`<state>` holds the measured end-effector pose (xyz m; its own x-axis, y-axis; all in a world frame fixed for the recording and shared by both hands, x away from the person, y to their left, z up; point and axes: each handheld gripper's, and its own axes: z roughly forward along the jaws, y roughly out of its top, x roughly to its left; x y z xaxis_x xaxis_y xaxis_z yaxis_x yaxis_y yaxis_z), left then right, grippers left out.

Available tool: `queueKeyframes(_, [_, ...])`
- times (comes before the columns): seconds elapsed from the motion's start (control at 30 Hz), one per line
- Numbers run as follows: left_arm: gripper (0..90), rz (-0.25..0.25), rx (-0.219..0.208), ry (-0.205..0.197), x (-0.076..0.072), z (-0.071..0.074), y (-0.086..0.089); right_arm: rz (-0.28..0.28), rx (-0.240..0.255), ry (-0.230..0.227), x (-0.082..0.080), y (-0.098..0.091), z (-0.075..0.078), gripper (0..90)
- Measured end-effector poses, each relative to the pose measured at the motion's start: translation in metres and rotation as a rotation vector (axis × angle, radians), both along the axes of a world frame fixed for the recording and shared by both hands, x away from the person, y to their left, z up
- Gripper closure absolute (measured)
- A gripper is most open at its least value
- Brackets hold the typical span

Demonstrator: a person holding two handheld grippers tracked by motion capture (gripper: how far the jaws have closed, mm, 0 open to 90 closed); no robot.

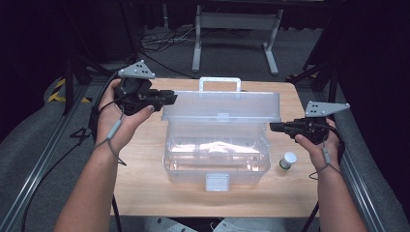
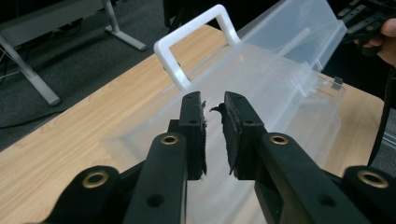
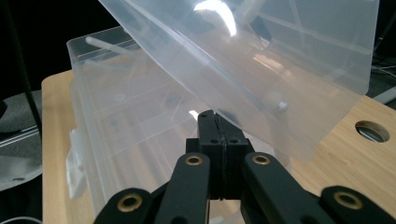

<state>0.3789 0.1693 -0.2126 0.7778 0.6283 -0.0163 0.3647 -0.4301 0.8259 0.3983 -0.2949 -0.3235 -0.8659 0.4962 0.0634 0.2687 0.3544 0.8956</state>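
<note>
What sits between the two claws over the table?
In the high view, the clear plastic box with its raised lid lies between the left claw and the right claw.

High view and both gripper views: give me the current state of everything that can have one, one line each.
clear plastic box: upright on the table, nothing visible inside.
lid: raised, tilted back on its hinge.
front latch: undone, hanging down.
small jar: upright beside the box, white cap on.
left hand-held gripper: jaws slightly apart, nothing between them.
right hand-held gripper: jaws shut together, empty.
</note>
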Motion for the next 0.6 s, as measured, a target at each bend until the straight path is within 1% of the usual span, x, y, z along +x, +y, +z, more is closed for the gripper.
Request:
queueKeyframes(0.1, [82.6, 0.008, 0.004, -0.025, -0.008, -0.003, 0.004, -0.031, 0.011, -0.012, 0.002, 0.002, 0.001, 90.0])
queueKeyframes(0.13, [83.4, 0.006, 0.011, -0.026, -0.011, -0.004, 0.007, -0.038, 0.015, -0.015, 0.003, 0.003, 0.001, 90.0])
queueKeyframes(0.17, [83.8, 0.002, 0.012, -0.015, -0.013, -0.006, 0.009, -0.052, 0.022, -0.021, 0.004, 0.003, 0.002, 90.0])
queueKeyframes(0.23, [84.5, -0.001, 0.014, -0.014, -0.015, -0.010, 0.013, -0.069, 0.035, -0.024, 0.005, 0.004, 0.002, 90.0])
queueKeyframes(0.3, [84.9, 0.006, 0.010, -0.011, -0.018, -0.016, 0.016, -0.078, 0.044, -0.029, 0.006, 0.004, 0.002, 90.0])
queueKeyframes(0.4, [84.9, 0.005, -0.008, -0.011, -0.022, -0.025, 0.017, -0.094, 0.061, -0.039, 0.007, 0.004, 0.002, 90.0])
queueKeyframes(0.47, [83.3, 0.011, -0.024, -0.025, -0.025, -0.032, 0.016, -0.098, 0.075, -0.045, 0.008, 0.005, 0.002, 90.0])
queueKeyframes(0.5, [82.4, 0.011, -0.024, -0.025, -0.025, -0.032, 0.016, -0.098, 0.075, -0.045, 0.008, 0.005, 0.002, 90.0])
queueKeyframes(0.53, [82.2, 0.014, -0.036, -0.040, -0.026, -0.038, 0.016, -0.106, 0.085, -0.045, 0.008, 0.005, 0.001, 90.0])
queueKeyframes(0.6, [81.7, 0.015, -0.036, -0.054, -0.026, -0.045, 0.015, -0.110, 0.090, -0.045, 0.008, 0.005, 0.001, 90.0])
